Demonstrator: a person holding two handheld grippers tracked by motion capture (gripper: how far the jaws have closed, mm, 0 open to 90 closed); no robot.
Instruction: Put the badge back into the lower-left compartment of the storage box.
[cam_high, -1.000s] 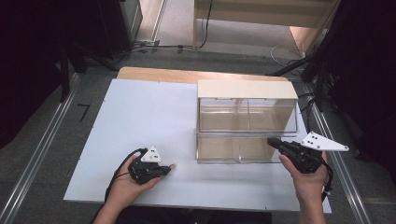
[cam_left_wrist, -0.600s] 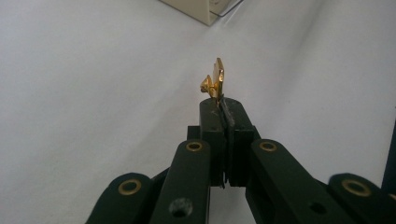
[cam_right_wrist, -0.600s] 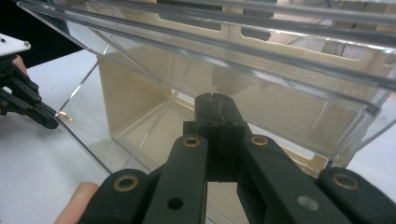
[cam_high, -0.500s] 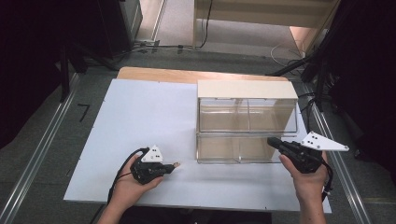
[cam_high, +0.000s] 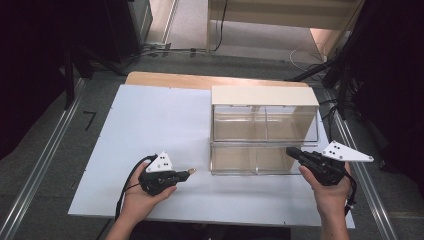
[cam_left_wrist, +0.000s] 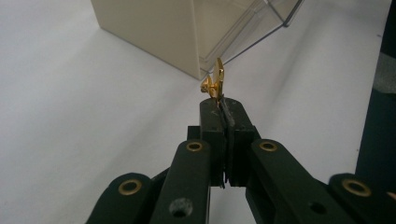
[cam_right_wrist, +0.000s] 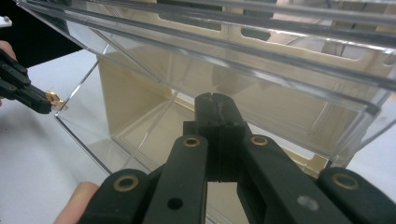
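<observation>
1. My L gripper (cam_high: 186, 173) sits near the front edge of the white board (cam_high: 150, 120), left of the drawer unit (cam_high: 264, 130). Jaws pinched tight on a small gold clip (cam_high: 191, 172).
2. L hand (cam_high: 142, 192) comes in from the bottom edge, forearm angled up and a bit right, palm cupping the gripper body from below and behind. Gripper lies roughly level and points right, toward the unit's lower front corner. Grey plate on top faces up, cable loops back round the wrist.
3. In the L gripper view the clip (cam_left_wrist: 216, 81) sticks up out of the jaw tips, upright, thin edge toward the cam. Beige side wall of the unit is just beyond it; clip is near that corner, not touching as far as I can tell.
4. R gripper (cam_high: 290, 151) is at the unit's right front, tips up against the lower clear drawer (cam_high: 252, 161). Jaws fully together, nothing between them.
5. R hand (cam_high: 330, 187) also enters from the bottom, forearm near straight up the frame, fist wrapped round the body. Gripper points left and slightly away.
6. R gripper view: closed jaws (cam_right_wrist: 218, 114) sit at the open drawer, its clear wall all round them. Can't tell if the tips touch the plastic. L gripper w/ the clip (cam_right_wrist: 53, 99) shows at far left, just by the drawer's corner.
</observation>
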